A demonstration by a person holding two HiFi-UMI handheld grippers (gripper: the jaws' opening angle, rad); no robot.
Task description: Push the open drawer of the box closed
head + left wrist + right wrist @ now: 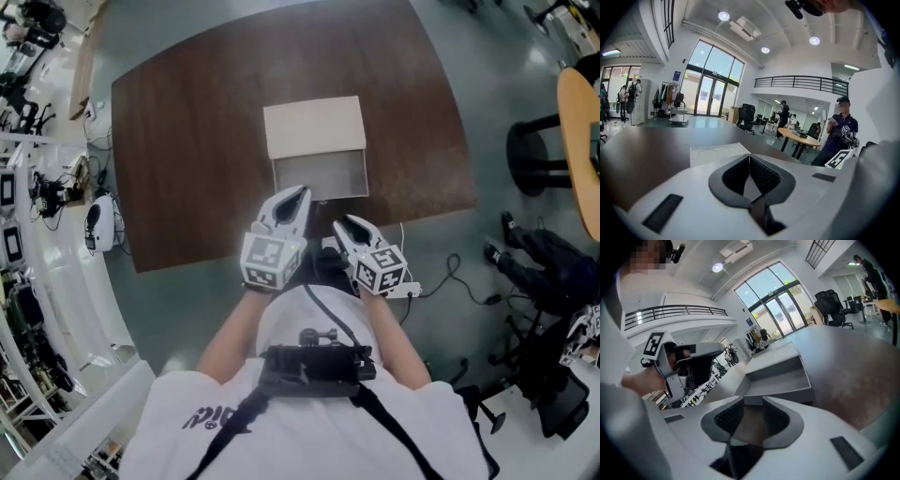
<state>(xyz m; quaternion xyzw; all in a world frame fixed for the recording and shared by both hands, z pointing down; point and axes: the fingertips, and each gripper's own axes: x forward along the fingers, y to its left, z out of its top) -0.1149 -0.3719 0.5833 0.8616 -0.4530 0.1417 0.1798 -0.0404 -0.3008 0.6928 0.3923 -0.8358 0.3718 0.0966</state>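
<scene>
So the box sits about mid-table, nearer the near edge, with its drawer pulled out toward that edge and plainly not pushed in yet. Left gripper has its jaws pressed together with nothing in them and hangs just at the drawer's front wall; I can't tell if it's touching. Right gripper sits a bit further back, near the table's near edge, jaws partly apart and empty. My worry: the box looks light and the table is a smooth dark wood-grain top with a slight sheen, so a shove could slide the whole box toward the far edge instead of seating the drawer. Push off-centre and the drawer could skew and bind, and those parted right jaws could straddle the thin front wall and snag it. Box is pale cream, matte and flat-topped; the drawer is a shallow grey tray with thin straight walls. Grippers are white moulded plastic with dark ribbed pads.
</scene>
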